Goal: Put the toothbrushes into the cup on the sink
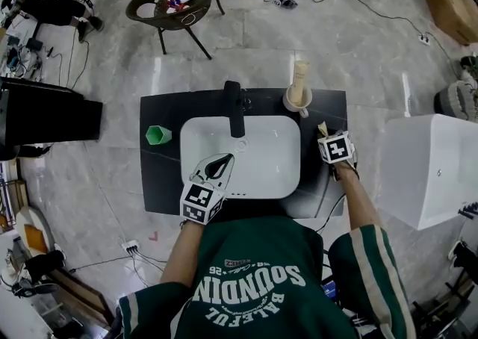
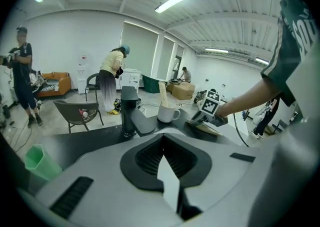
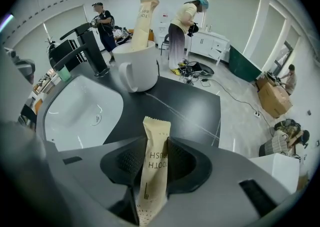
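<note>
- Right gripper (image 3: 156, 141), lower centre: jaws clamped on toothbrush packet (image 3: 154, 171), beige paper, print upside down; lower end cut off by frame, brush inside unseen.
- Cup (image 3: 136, 65), white, upper left on dark counter (image 3: 190, 106); second packet (image 3: 144, 18) upright inside.
- Left gripper (image 2: 161, 140): jaws together, empty, over white basin (image 1: 254, 151).

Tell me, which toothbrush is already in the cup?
The wrapped toothbrush standing in the white mug beside the black faucet. The other toothbrush packet is pinched in the right gripper, outside any cup.
</note>
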A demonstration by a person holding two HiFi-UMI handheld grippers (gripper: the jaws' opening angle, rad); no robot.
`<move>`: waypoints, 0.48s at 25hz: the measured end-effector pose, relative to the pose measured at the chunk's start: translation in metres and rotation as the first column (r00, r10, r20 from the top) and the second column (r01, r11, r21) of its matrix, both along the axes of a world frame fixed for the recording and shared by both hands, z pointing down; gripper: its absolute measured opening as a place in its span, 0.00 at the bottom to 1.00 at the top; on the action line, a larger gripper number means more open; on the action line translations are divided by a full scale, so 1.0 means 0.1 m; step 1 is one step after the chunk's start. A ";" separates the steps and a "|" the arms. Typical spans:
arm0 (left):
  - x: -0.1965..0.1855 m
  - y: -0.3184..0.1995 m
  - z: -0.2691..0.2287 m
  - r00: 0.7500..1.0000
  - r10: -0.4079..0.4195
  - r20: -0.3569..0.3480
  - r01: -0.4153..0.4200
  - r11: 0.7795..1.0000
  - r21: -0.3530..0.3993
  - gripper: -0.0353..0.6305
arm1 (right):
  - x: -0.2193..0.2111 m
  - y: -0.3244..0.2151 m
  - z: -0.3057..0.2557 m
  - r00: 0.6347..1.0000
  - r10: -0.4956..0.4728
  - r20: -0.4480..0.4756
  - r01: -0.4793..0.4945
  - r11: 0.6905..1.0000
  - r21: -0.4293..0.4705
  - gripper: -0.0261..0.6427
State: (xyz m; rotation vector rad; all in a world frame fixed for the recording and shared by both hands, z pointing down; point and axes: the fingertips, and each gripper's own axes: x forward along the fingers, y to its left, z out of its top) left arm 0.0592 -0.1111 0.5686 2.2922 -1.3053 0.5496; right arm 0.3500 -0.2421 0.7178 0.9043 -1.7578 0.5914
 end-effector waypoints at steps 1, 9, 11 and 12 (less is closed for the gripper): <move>0.00 0.00 0.00 1.000 0.001 0.000 -0.001 1.000 0.002 0.07 | 0.00 0.01 -0.01 1.000 -0.001 0.001 0.001 1.000 0.003 0.26; 0.09 -0.01 -0.03 1.000 0.024 -0.008 -0.024 1.000 0.014 0.07 | -0.06 0.11 -0.24 0.997 -0.041 0.070 0.036 0.997 0.066 0.23; 0.13 0.00 -0.04 0.999 0.031 -0.008 -0.031 0.999 0.014 0.07 | -0.07 0.14 -0.31 0.996 -0.048 0.077 0.042 0.996 0.084 0.23; 0.14 0.00 -0.05 0.999 0.034 -0.007 -0.034 0.999 0.014 0.07 | -0.09 0.15 -0.35 0.995 -0.057 0.083 0.049 0.994 0.093 0.23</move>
